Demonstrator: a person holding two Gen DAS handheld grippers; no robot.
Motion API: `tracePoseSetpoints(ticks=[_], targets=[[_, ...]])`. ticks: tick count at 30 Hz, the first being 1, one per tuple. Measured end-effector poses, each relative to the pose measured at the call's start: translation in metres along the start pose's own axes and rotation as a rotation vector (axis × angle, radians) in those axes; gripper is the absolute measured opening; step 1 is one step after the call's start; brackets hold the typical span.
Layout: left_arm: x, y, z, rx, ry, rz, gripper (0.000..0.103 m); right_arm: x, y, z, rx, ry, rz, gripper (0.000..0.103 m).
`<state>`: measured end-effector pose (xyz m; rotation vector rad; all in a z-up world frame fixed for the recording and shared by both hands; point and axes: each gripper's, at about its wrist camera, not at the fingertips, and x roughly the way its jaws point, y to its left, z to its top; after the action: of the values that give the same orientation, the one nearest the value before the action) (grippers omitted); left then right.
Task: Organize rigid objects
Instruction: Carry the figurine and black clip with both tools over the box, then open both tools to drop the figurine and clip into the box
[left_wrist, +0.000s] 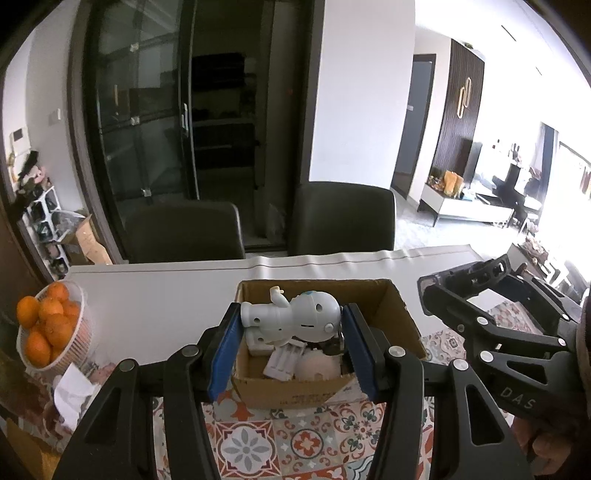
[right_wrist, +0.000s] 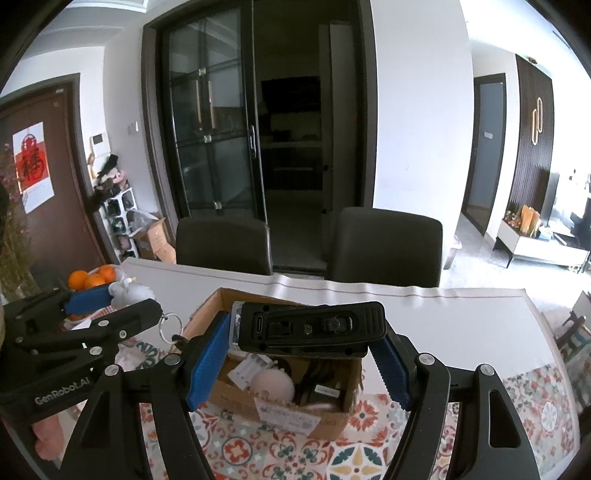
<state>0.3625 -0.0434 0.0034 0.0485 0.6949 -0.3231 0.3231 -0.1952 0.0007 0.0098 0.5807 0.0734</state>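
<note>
Both grippers are clamped: left gripper (left_wrist: 291, 325) pinching a white toy robot (left_wrist: 291, 319), right gripper (right_wrist: 301, 350) a black device (right_wrist: 308, 328).

Left claw (left_wrist: 291, 325): black plastic linkage frame with triangular cut-outs, round silver pivot screws at each joint, and blue ribbed pads (left_wrist: 224, 350) on the inner finger faces. Right claw (right_wrist: 301, 354): identical build, black struts, silver screws, blue textured pads (right_wrist: 207, 363). White lettering "GenRobot.AI" marks one housing side; "DAS" marks another. A hand (left_wrist: 554, 448) shows at the right claw's grip, partly cropped.
</note>
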Motion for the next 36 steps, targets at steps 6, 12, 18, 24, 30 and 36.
tracePoseSetpoints(ticks=[6, 12, 18, 24, 30, 36], targets=[[0.030, 0.002, 0.011, 0.009, 0.049, -0.005, 0.054, 0.029, -0.003, 0.006, -0.006, 0.060, -0.007, 0.073], [0.064, 0.007, 0.017, -0.003, 0.128, -0.029, 0.054, 0.066, -0.007, 0.013, -0.003, 0.161, 0.006, 0.073], [0.092, 0.011, 0.012, -0.014, 0.207, -0.024, 0.054, 0.104, -0.016, 0.004, 0.018, 0.287, 0.041, 0.073], [0.112, 0.013, 0.000, -0.016, 0.290, -0.014, 0.054, 0.128, -0.021, -0.011, 0.025, 0.378, 0.039, 0.073], [0.120, 0.013, -0.005, -0.012, 0.321, 0.008, 0.054, 0.138, -0.023, -0.019, 0.027, 0.433, 0.028, 0.073], [0.111, 0.013, -0.006, -0.005, 0.310, 0.066, 0.066, 0.135, -0.027, -0.019, 0.034, 0.440, 0.000, 0.077]])
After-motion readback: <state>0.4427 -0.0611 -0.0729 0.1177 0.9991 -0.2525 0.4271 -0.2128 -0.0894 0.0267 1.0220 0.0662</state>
